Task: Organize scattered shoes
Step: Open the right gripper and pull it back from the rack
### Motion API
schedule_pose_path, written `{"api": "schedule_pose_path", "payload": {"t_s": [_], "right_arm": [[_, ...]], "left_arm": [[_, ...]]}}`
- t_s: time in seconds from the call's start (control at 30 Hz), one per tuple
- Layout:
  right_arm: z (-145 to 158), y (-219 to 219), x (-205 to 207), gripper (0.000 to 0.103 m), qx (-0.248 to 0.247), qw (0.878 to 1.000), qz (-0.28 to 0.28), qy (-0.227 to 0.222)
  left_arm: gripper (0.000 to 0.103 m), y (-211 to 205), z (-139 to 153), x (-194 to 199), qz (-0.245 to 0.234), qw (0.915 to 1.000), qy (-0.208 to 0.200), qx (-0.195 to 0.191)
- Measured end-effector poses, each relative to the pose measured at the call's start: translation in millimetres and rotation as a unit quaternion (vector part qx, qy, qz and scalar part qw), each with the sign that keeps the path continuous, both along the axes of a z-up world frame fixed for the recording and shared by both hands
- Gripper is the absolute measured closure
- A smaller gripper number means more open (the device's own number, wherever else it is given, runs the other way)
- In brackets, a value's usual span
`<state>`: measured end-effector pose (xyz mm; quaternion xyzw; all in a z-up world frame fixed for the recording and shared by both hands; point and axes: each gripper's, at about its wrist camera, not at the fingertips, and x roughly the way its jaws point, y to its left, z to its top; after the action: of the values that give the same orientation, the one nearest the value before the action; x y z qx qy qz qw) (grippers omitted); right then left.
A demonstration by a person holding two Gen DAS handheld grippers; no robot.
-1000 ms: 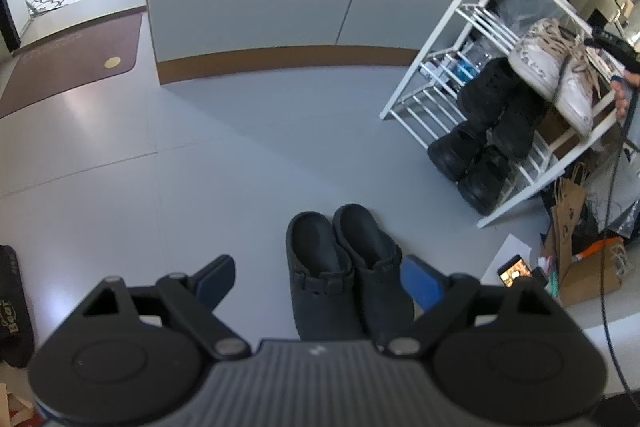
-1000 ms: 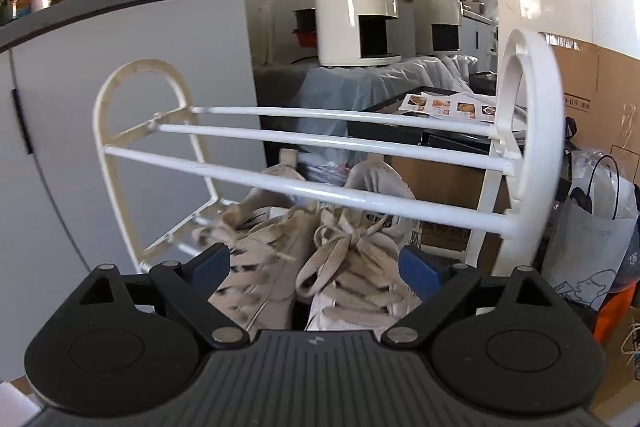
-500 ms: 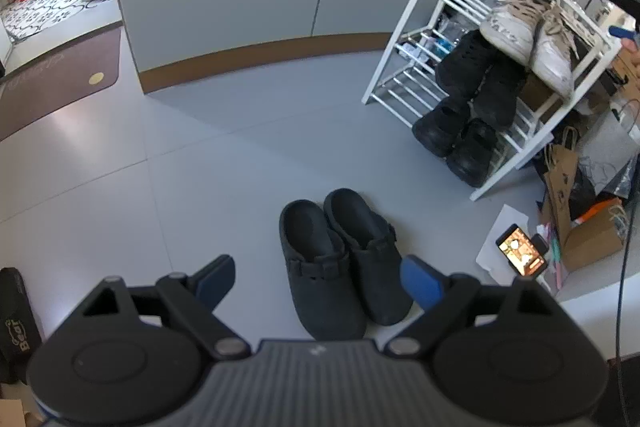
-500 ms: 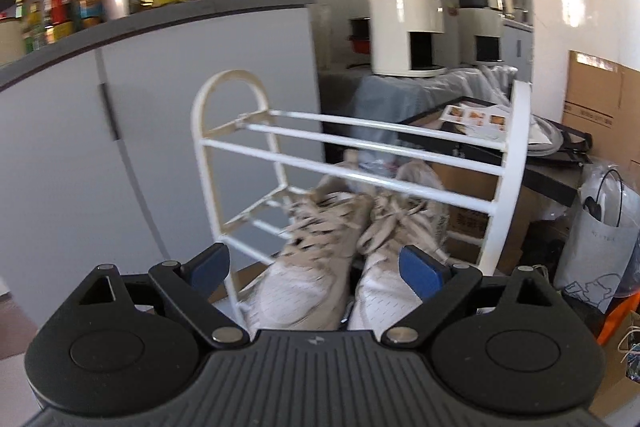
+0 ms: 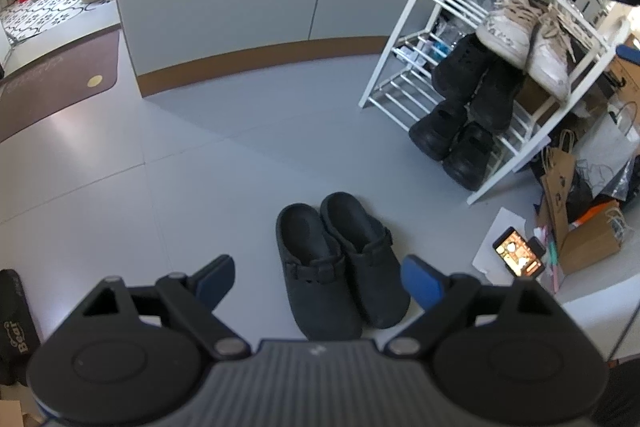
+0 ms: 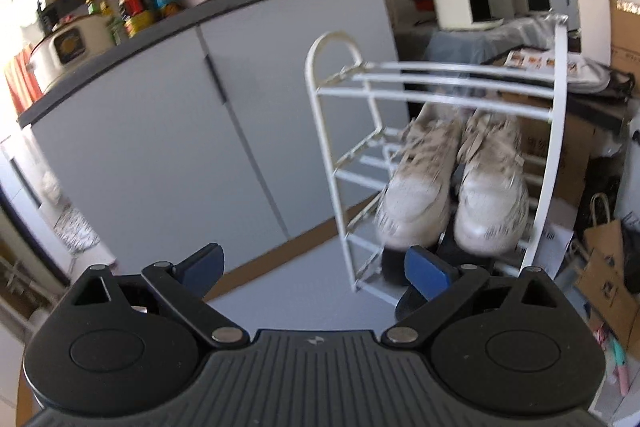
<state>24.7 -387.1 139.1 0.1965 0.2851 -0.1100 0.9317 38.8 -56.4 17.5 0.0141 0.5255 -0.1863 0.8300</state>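
On floor: black clogs (image 5: 340, 259) paired, below left claw (image 5: 318, 281), spread wide, empty | right claw (image 6: 316, 271) spread wide, empty | white sneakers (image 6: 452, 183) on rack (image 6: 552, 147) shelf; black shoes (image 5: 460, 115) on lower shelves.

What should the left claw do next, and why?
Probably lower the left claw onto the black clogs. They sit side by side on the floor just ahead of its open, empty jaws, while the white sneakers already rest on the shoe rack.
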Motion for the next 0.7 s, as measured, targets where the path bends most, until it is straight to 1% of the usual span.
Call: {"api": "schedule_pose_path", "payload": {"t_s": [0.2, 0.3, 0.47, 0.57, 0.63, 0.7], "right_arm": [[-8, 18, -12, 0.003, -0.001, 1.000, 0.010, 0.012], [-20, 22, -11, 0.003, 0.005, 1.000, 0.009, 0.018], [-53, 27, -10, 0.003, 0.033, 0.999, 0.005, 0.033], [-81, 29, -10, 0.003, 0.057, 0.997, 0.003, 0.045], [-102, 35, -8, 0.003, 0.060, 0.996, 0.007, 0.068], [-113, 42, -4, 0.003, 0.055, 0.994, 0.024, 0.088]], "left_arm": [[0.011, 15, 1, -2, 0.016, 0.9999, 0.000, 0.003], [0.011, 21, 3, -1, 0.023, 0.9997, -0.002, 0.000], [0.011, 23, 5, -3, 0.017, 0.9998, -0.004, 0.004], [0.011, 24, 7, -2, 0.020, 0.9998, -0.008, 0.002], [0.011, 26, 7, -1, 0.025, 0.9996, -0.008, -0.002], [0.011, 26, 5, 1, 0.026, 0.9997, -0.004, 0.000]]}}
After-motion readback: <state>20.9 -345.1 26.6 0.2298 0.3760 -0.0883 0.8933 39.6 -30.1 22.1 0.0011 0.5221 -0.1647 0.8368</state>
